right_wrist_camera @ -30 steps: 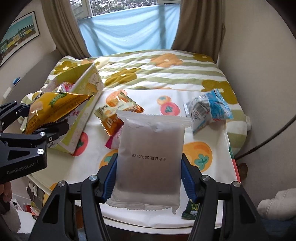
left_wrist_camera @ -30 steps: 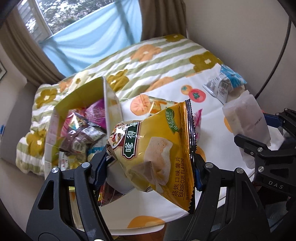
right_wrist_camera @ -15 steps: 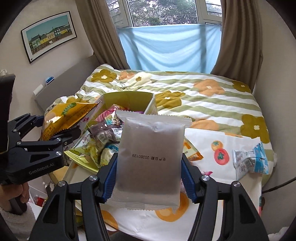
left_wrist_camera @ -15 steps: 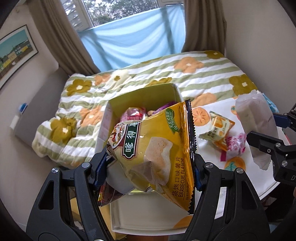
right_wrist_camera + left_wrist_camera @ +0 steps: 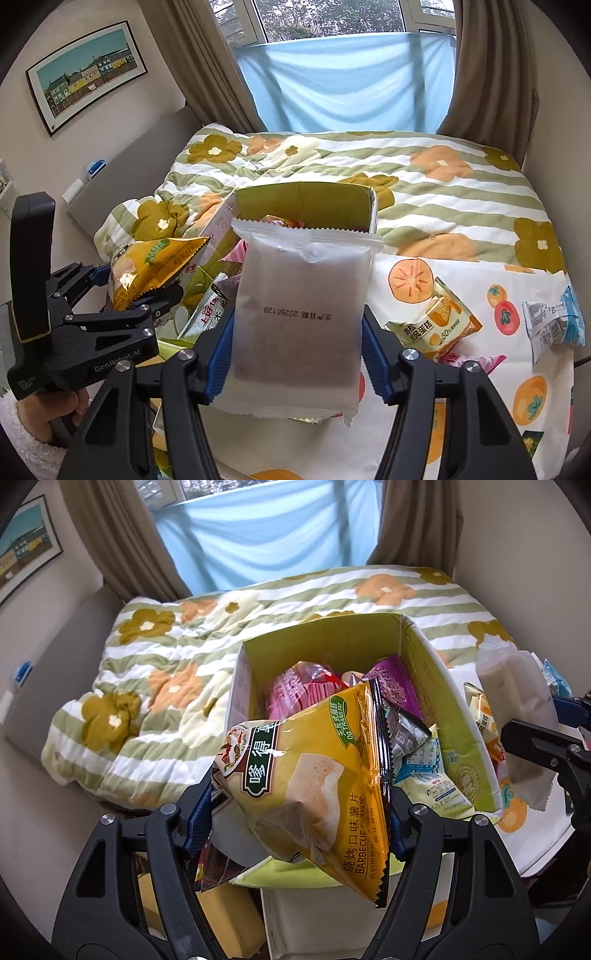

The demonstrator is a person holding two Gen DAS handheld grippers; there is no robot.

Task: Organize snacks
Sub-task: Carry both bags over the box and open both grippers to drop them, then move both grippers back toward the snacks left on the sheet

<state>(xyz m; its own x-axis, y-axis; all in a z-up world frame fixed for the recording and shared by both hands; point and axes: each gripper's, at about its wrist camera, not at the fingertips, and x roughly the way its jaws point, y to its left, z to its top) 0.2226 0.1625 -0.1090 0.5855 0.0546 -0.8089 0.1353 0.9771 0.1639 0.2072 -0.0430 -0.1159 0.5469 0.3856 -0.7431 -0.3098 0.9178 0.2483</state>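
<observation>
My left gripper (image 5: 301, 805) is shut on a yellow barbecue chip bag (image 5: 314, 775) and holds it above the near edge of an open green-lined snack box (image 5: 325, 642) that holds several packets. My right gripper (image 5: 295, 347) is shut on a frosted white pouch (image 5: 299, 310), held upright in front of the same box (image 5: 303, 206). The left gripper with the chip bag (image 5: 147, 266) shows at the left of the right wrist view. The white pouch (image 5: 517, 709) shows at the right of the left wrist view.
Loose snacks lie on the fruit-print cloth (image 5: 498, 387): an orange cake packet (image 5: 436, 325), a blue-white packet (image 5: 557, 325) and a pink packet (image 5: 472, 363). A flowered quilt (image 5: 424, 184) covers the bed behind. A yellow block (image 5: 229, 919) sits below the box.
Both grippers have swung left with their snacks, from over the cloth to over the open box. The box now sits straight ahead in both views.
</observation>
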